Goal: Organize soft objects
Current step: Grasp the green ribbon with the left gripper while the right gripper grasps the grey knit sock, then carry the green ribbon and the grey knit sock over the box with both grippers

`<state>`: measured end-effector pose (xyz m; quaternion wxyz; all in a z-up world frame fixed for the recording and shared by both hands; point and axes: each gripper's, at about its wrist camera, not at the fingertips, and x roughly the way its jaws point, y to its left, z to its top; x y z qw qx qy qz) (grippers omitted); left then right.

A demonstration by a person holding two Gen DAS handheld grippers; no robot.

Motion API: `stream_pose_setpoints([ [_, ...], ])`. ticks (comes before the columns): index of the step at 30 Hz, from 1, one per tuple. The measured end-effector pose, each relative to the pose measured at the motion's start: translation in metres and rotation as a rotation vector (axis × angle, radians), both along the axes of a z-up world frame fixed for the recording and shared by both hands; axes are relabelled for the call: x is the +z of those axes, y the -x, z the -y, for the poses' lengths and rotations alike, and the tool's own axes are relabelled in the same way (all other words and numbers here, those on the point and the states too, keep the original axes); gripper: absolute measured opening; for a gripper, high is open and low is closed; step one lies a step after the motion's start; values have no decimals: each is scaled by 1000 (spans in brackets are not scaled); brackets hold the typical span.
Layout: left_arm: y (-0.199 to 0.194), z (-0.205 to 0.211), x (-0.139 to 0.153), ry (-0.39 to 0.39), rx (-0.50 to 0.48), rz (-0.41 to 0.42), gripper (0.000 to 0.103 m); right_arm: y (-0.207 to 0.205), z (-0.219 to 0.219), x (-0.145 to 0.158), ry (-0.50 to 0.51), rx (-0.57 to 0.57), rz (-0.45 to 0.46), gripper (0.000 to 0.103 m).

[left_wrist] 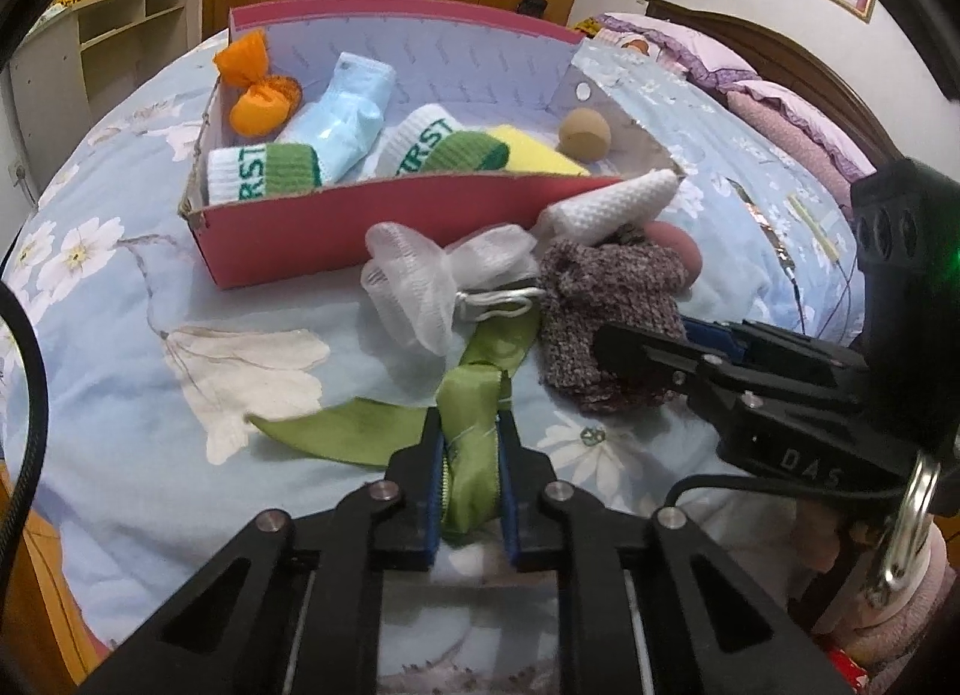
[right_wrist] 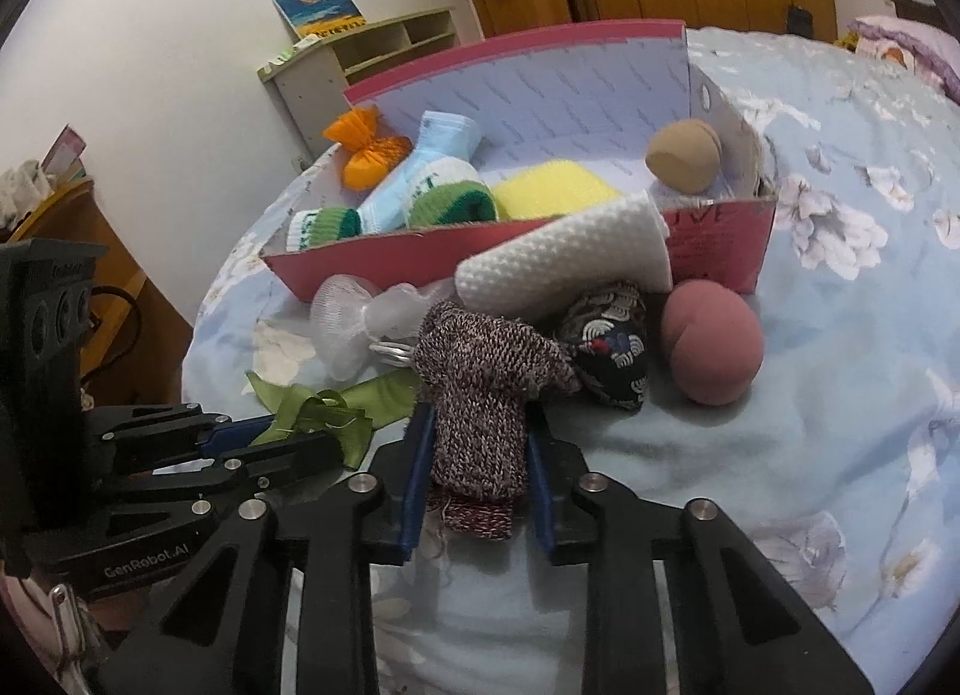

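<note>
Gripping a green ribbon in the left tool, pads narrowed tight onto the bunched satin. Pinching a mottled maroon-and-grey knitted piece in the right tool, pads pressing both of its sides, apparently closed on it. Working on a blue floral bed, just in front of an open red box.

Risking a tangle on lifting: ribbon running up under a white mesh puff and its white cord loop, so likely dragging the puff along. Risking a slip too, given smooth satin held only at a fold. Risking a knock-on at the right: knitted piece touching a dark patterned pouch and lying under the edge of a white waffle cloth, itself leaning on the box wall, so possibly pulling either one over. Crowding also, with both tools close together and liable to bump.

Looking limp and crumpled, all of it: ribbon glossy, creased, one tail trailing left along the bed; knit thick, nubbly, folded over. Resting just beside the pouch, a dusty-pink egg-shaped sponge. Sitting inside the box: rolled green-and-white socks, a pale blue sock, an orange mesh bundle, a yellow sponge and a tan sponge.
</note>
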<state>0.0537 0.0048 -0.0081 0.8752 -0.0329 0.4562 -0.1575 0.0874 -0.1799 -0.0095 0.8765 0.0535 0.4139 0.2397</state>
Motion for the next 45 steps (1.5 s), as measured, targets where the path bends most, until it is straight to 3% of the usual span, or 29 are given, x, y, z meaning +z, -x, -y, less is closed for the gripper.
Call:
stream_pose_setpoints([
  [26,32,-11,66,46,23,179,14,37,3,45,-58,38,104,25],
  [45,-2,-15,102,34,63,275,14,25,7,75,-29,32,189,25],
])
